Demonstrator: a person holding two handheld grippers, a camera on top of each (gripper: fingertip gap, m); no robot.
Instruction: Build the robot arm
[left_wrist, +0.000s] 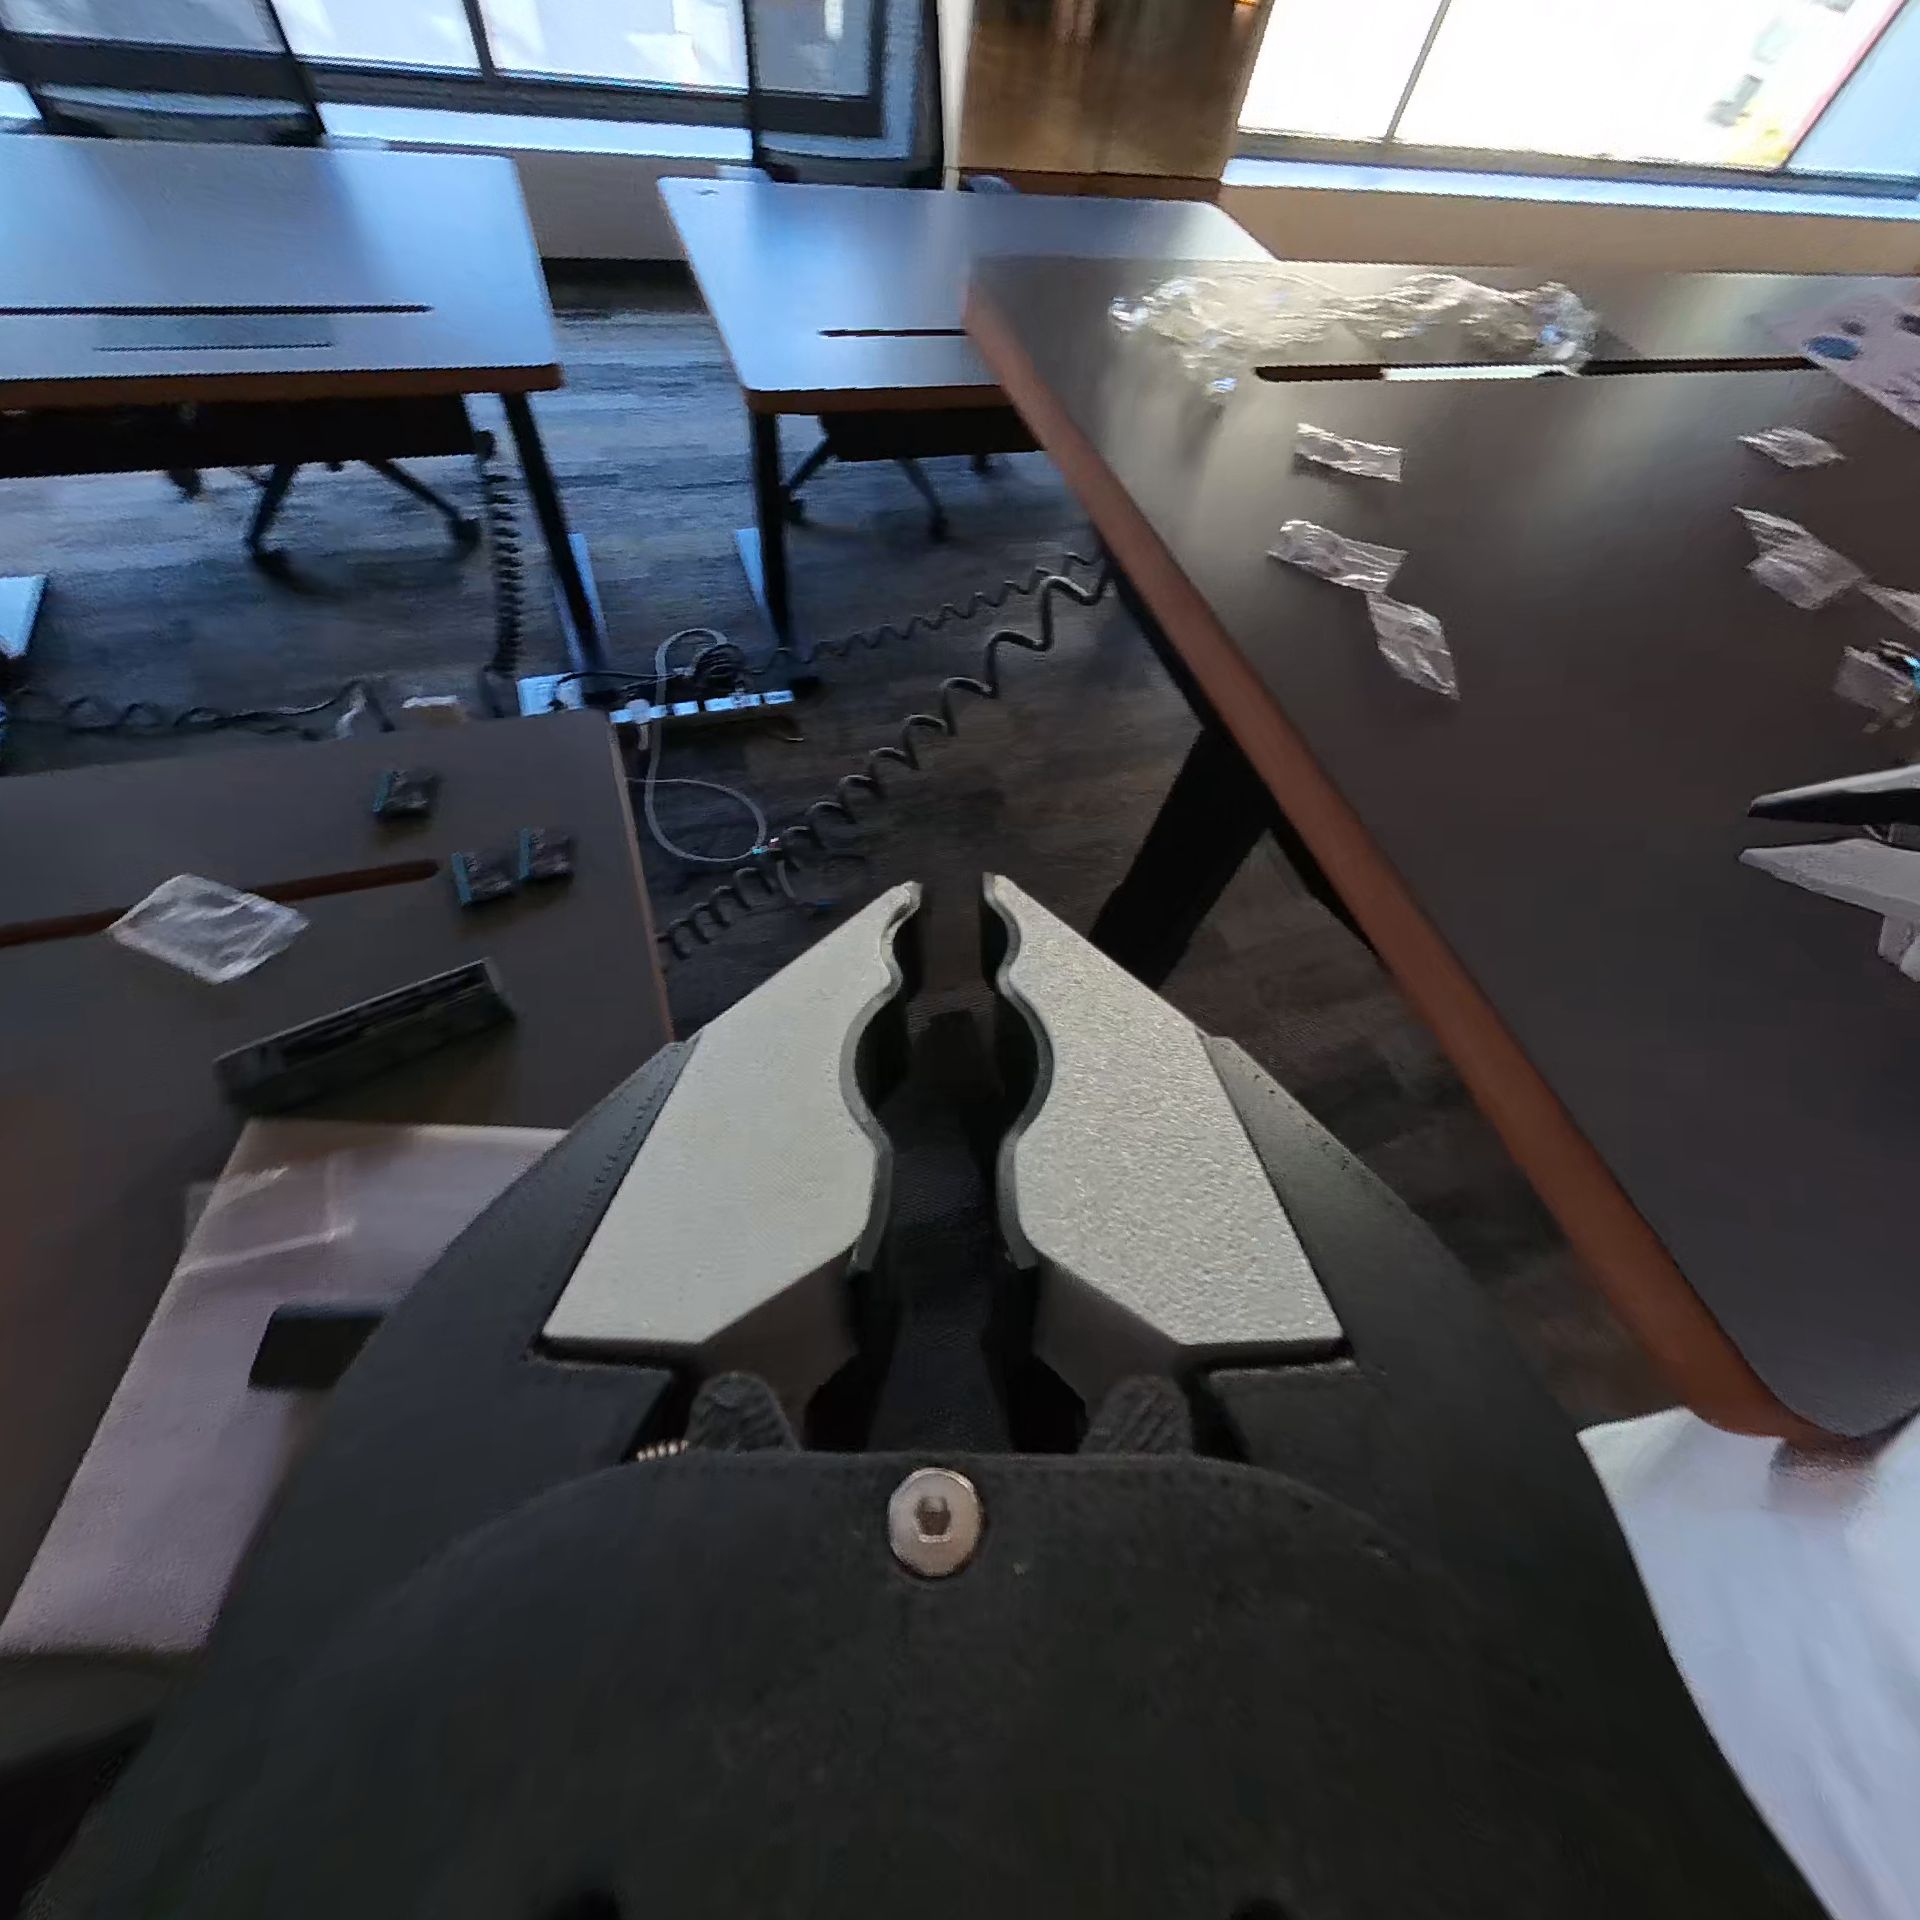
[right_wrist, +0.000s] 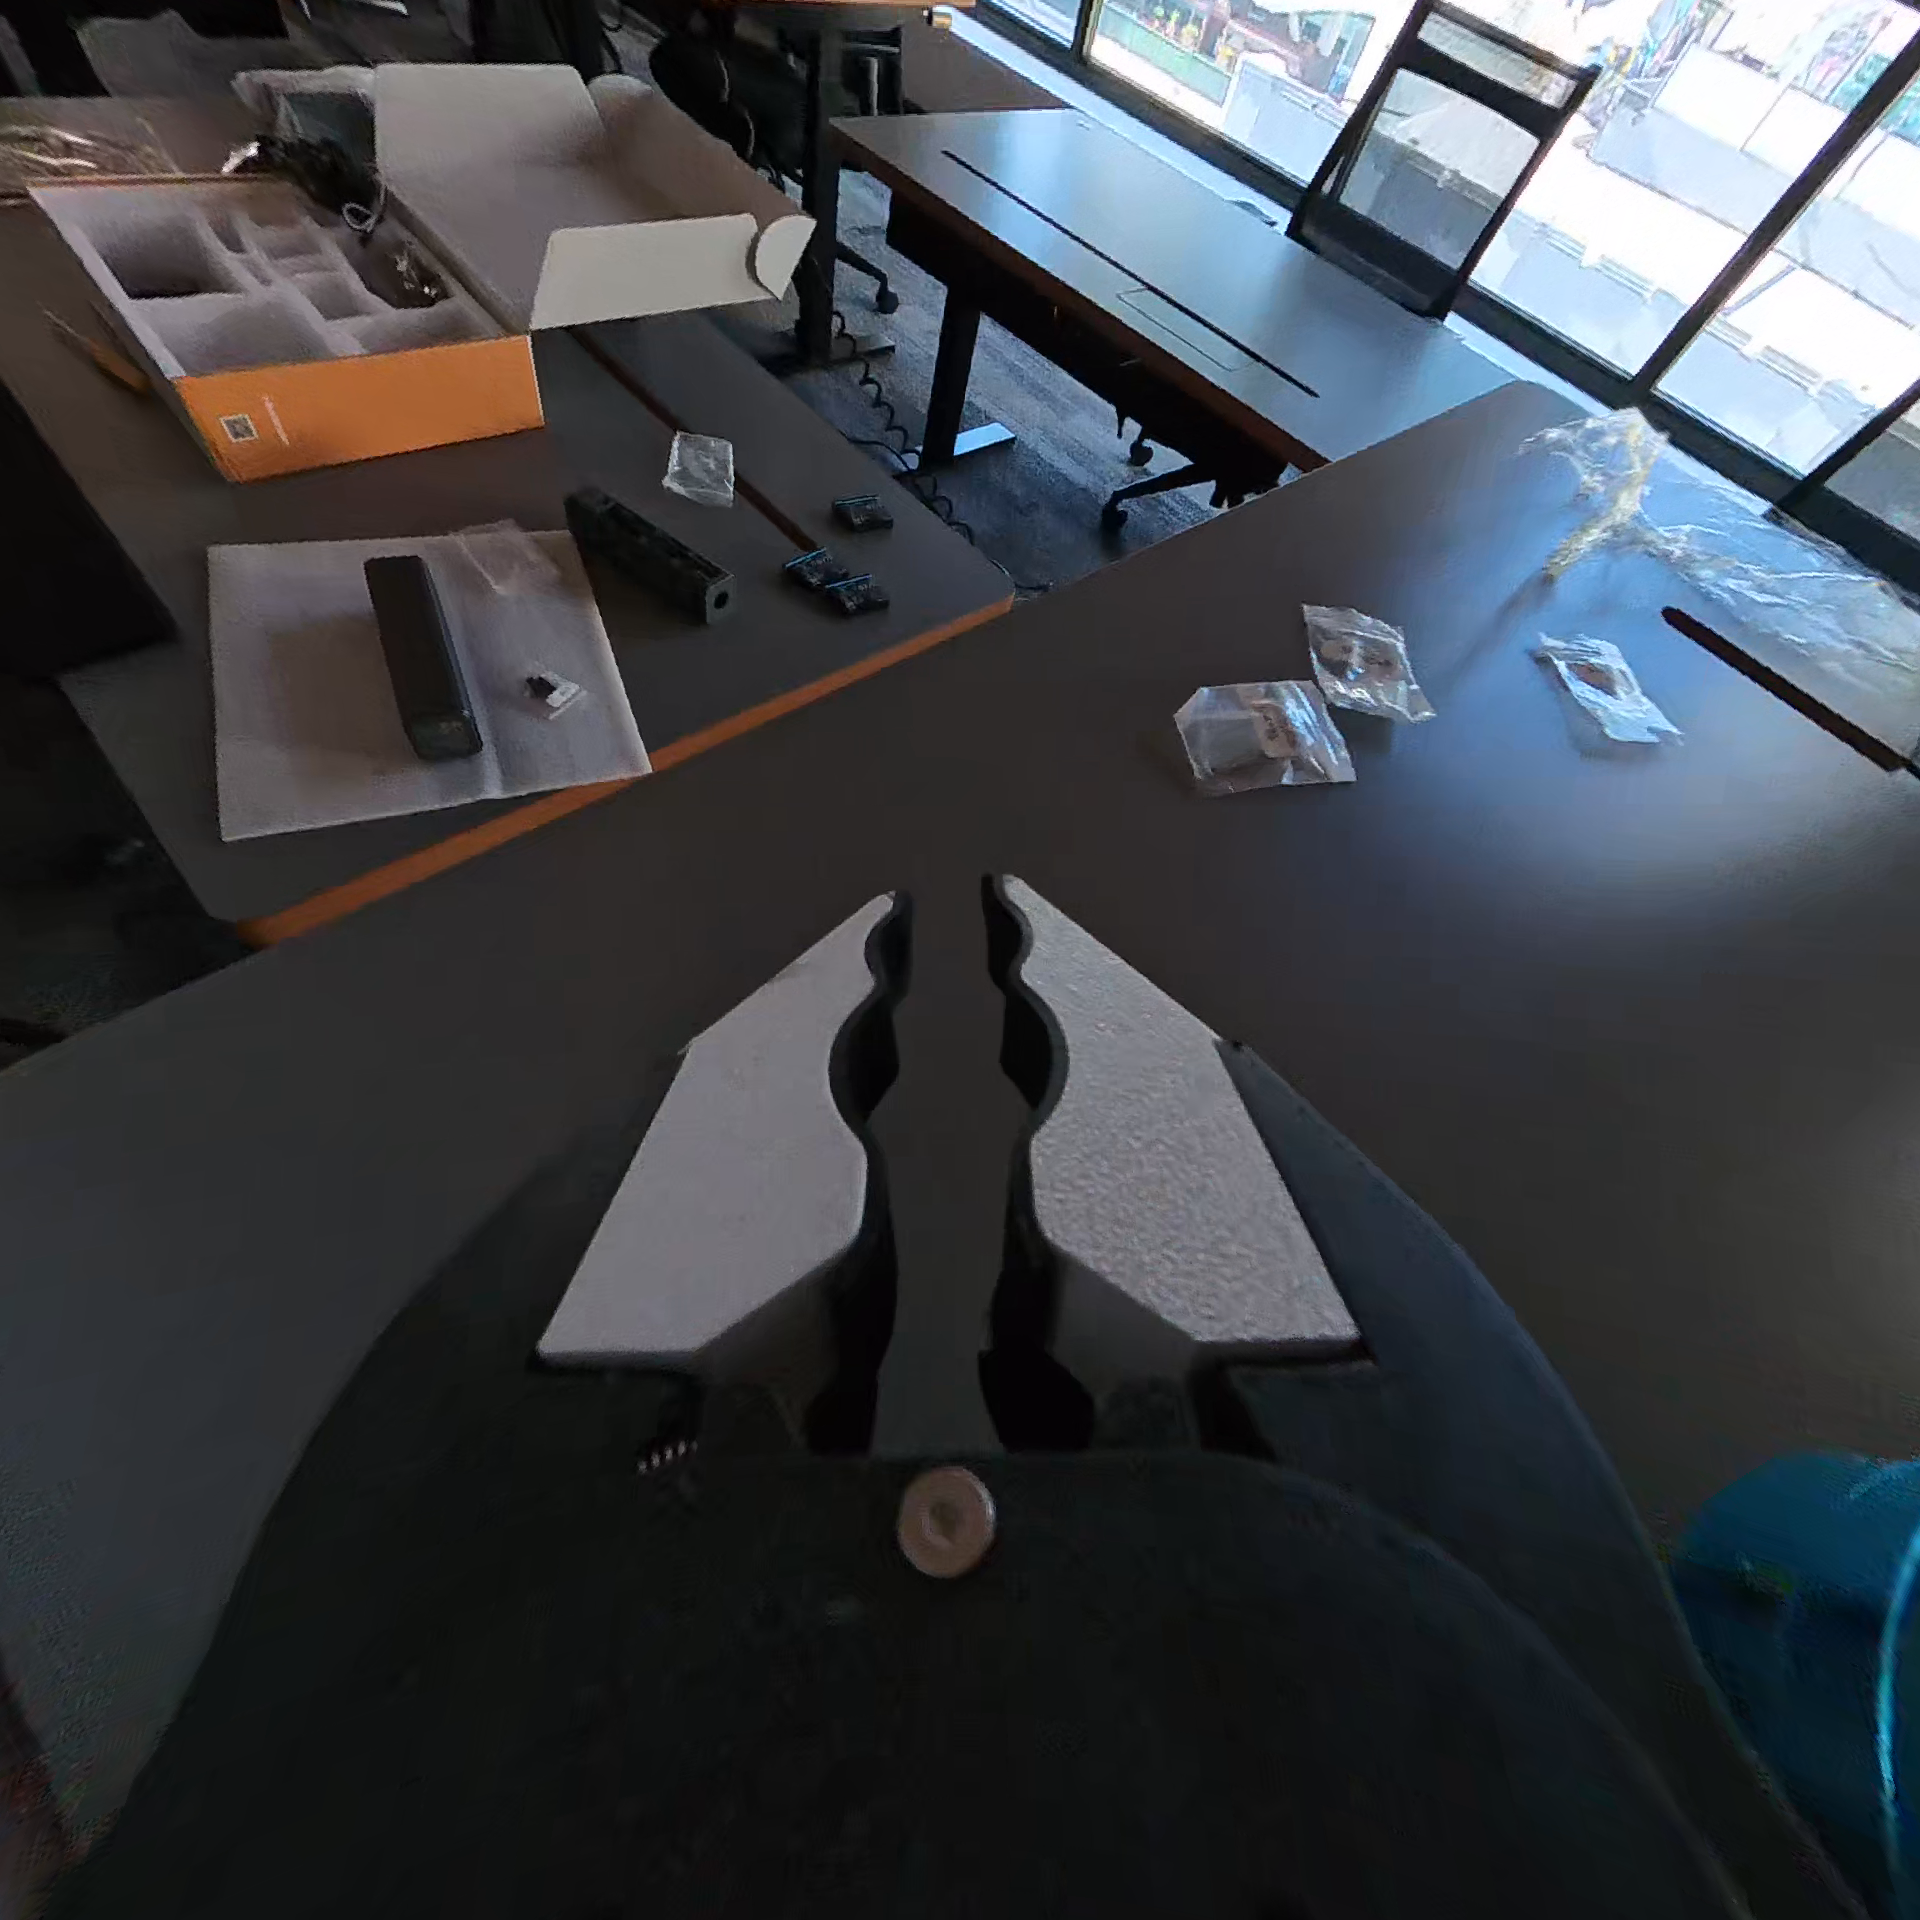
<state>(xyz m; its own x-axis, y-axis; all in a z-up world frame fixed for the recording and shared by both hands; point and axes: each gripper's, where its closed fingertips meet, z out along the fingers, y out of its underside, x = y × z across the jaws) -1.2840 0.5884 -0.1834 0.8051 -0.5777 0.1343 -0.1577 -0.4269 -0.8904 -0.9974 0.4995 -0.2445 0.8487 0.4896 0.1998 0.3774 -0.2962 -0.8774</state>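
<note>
My left gripper hangs over the carpet in the gap between two dark tables; its grey fingers are almost together with nothing between them. The near-left table carries a black slotted bar, small black-and-blue parts and a clear bag. My right gripper hovers over the big dark table, fingers almost together and empty. Small clear plastic bags lie ahead of it to the right. The right gripper's tips also show at the right edge of the left wrist view.
An open orange box, a white foam sheet with a black bar, and a second black bar sit on the left table. Crumpled clear wrap lies far right. A power strip and coiled cables lie on the floor. Across from one pair of fingers to the other is roughly 30 centimeters.
</note>
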